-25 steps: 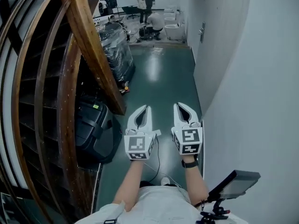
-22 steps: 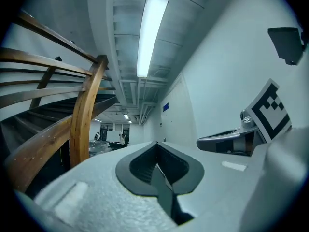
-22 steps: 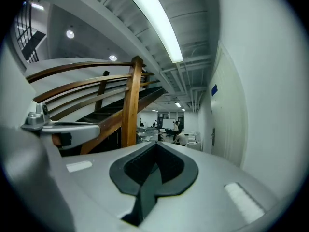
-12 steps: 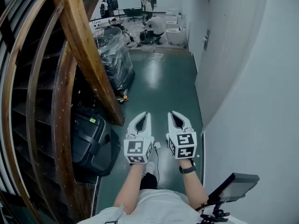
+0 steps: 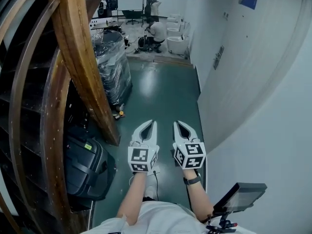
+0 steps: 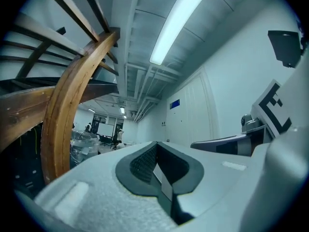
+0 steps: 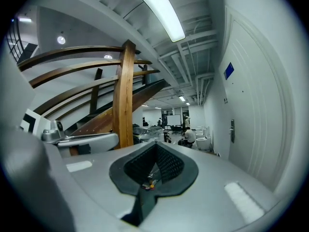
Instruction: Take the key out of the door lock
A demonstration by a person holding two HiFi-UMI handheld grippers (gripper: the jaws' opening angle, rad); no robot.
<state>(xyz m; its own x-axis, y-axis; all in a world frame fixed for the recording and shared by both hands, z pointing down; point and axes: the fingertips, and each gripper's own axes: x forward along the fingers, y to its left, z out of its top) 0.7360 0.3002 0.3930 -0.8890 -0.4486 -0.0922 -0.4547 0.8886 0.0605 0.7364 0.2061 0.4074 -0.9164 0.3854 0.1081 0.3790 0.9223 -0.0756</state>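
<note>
My white left gripper (image 5: pixel 150 125) and right gripper (image 5: pixel 178 125) point level, side by side in front of me, each with jaws pressed together on nothing. The white panelled door (image 5: pixel 253 67) lies ahead on the right, nearer my right gripper. Its upright metal handle plate (image 5: pixel 220 57) is well apart from both grippers, and the key is too small to make out. I cannot read the small blue sign (image 5: pixel 247 2).

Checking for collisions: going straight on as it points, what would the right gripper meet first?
Nothing near: the right gripper points down the glossy green corridor floor. Far ahead, the crouching person in a white top seems first in line, but depth is unclear.
</note>
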